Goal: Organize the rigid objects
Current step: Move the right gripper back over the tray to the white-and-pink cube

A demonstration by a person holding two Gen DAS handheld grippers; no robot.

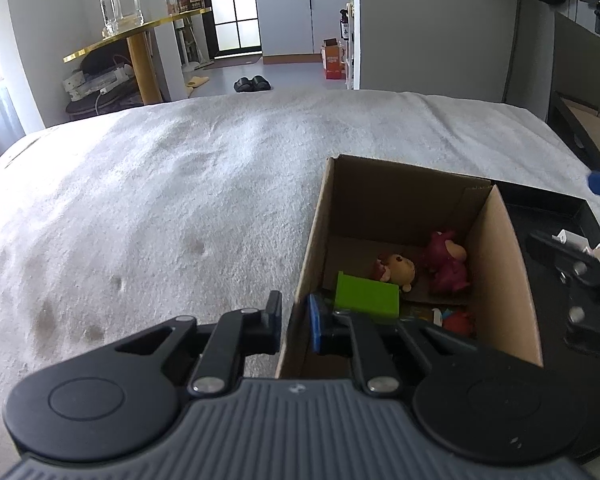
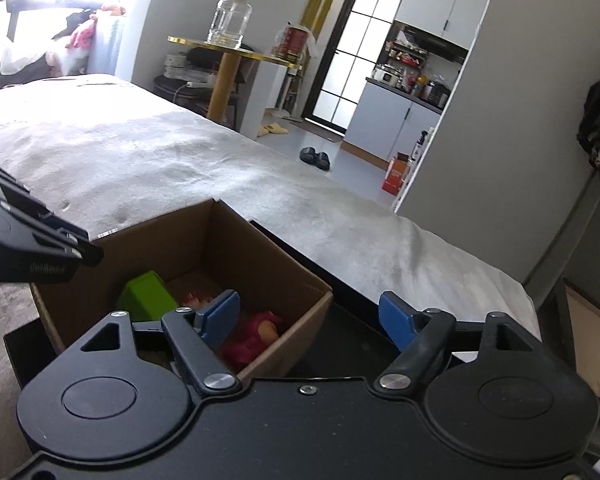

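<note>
An open cardboard box (image 1: 500, 264) stands on the white cover and holds a green block (image 1: 366, 296), a yellow-headed figurine (image 1: 398, 272), a magenta plush figure (image 1: 446, 264) and a red toy (image 1: 458, 322). My left gripper (image 1: 294, 320) is shut on the box's left wall, one finger outside and one inside. My right gripper (image 2: 312, 318) is open and empty, straddling the box's right wall (image 2: 292, 344). The green block (image 2: 148, 296) and magenta figure (image 2: 256, 336) show in the right wrist view. The left gripper (image 2: 32, 244) also shows there.
A black tray (image 1: 556, 216) lies right of the box, under my right gripper (image 1: 580, 276). The white cover (image 1: 160, 208) spreads left and ahead. A gold table with a glass jar (image 1: 120, 4) stands beyond. Slippers (image 1: 252, 84) lie on the floor.
</note>
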